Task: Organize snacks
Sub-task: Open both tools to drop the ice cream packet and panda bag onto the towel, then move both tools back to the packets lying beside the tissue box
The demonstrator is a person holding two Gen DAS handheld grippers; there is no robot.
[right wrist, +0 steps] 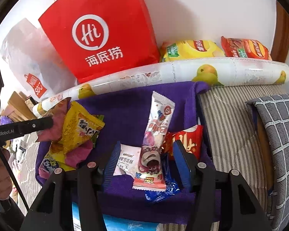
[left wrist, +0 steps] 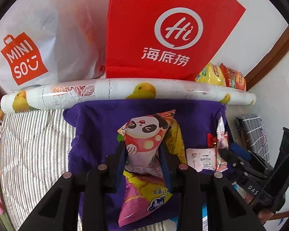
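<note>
Striped bedcover (right wrist: pixel 231 115), with a purple towel (left wrist: pixel 98 123) spread on it as your landmark. Your left gripper (left wrist: pixel 143 154) is over the towel's middle, jaws closed on a panda snack bag (left wrist: pixel 144 134); a pink-and-yellow packet (left wrist: pixel 142 196) lies under it. Your right gripper (right wrist: pixel 144 159) is at the towel's near right part, jaws parted wide around a long pink wrapper (right wrist: pixel 156 140), not visibly pinching it. A white packet (right wrist: pixel 127 157), red packet (right wrist: pixel 185 140) and blue wrapper (right wrist: pixel 163 188) crowd close beside it. Behind the towel: a rolled mat (left wrist: pixel 125 92) and a red bag (left wrist: pixel 163 28). Risk: closing the right gripper could catch the neighbouring packets too, since they overlap; the panda bag looks slippery and could slide out.
</note>
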